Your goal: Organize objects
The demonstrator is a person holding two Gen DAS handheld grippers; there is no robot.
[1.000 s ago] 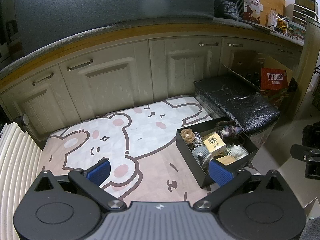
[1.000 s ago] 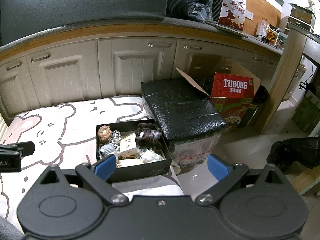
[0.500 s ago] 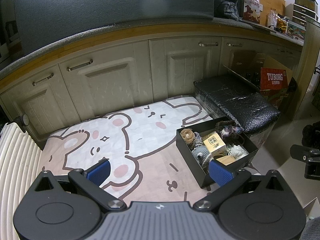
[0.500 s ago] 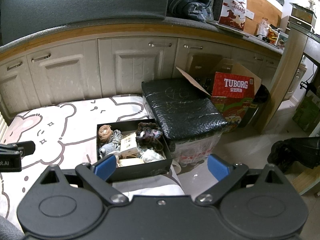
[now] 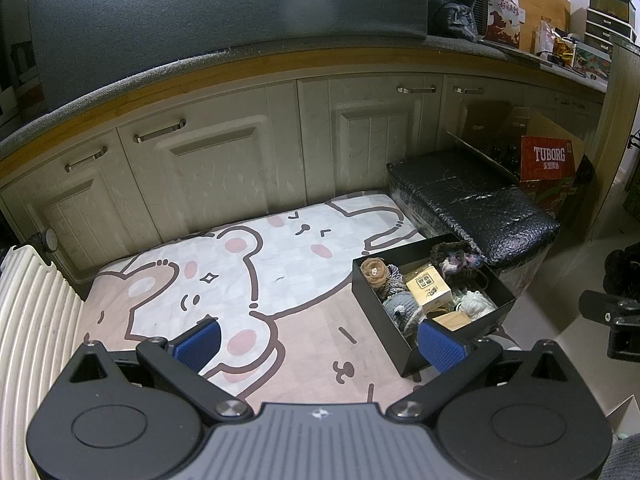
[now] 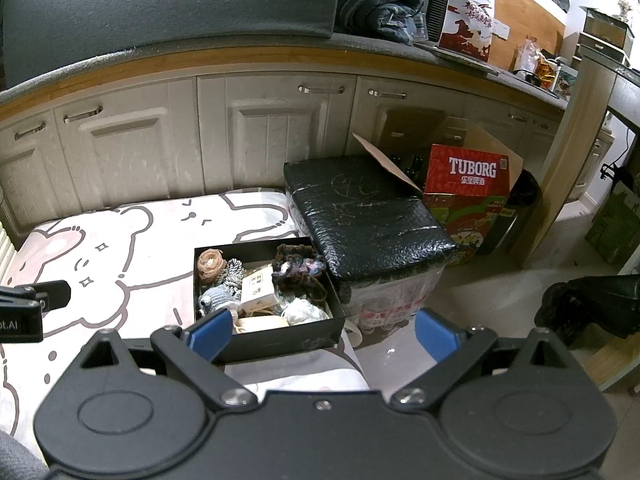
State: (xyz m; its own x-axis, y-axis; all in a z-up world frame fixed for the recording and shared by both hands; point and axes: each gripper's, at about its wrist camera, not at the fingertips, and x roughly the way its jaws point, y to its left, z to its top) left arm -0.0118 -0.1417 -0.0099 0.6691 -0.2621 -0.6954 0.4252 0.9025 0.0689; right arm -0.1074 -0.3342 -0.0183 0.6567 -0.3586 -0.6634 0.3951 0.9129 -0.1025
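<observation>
A black open box (image 5: 376, 304) (image 6: 280, 342) sits on the right part of a cartoon bear mat (image 5: 248, 264) (image 6: 120, 240). It holds a brown fabric flower (image 5: 374, 270) (image 6: 210, 262), a grey knitted toy (image 5: 400, 308) (image 6: 218, 298), a small tan carton (image 5: 428, 290) (image 6: 260, 290), dark purple yarn (image 5: 456, 260) (image 6: 298, 268) and white yarn (image 5: 474, 304) (image 6: 302, 312). My left gripper (image 5: 320, 344) hovers open over the mat, its right finger in front of the box's near corner. My right gripper (image 6: 324, 334) is open above the box's front wall. Neither holds anything.
A black wrapped crate (image 5: 472, 204) (image 6: 364, 216) stands right of the mat, with a red Tuborg carton (image 5: 548, 164) (image 6: 468, 184) behind it. White cabinet doors (image 5: 208, 168) run along the back. A ribbed white cushion (image 5: 28, 320) lies at the left. Bare floor (image 6: 480, 296) is at the right.
</observation>
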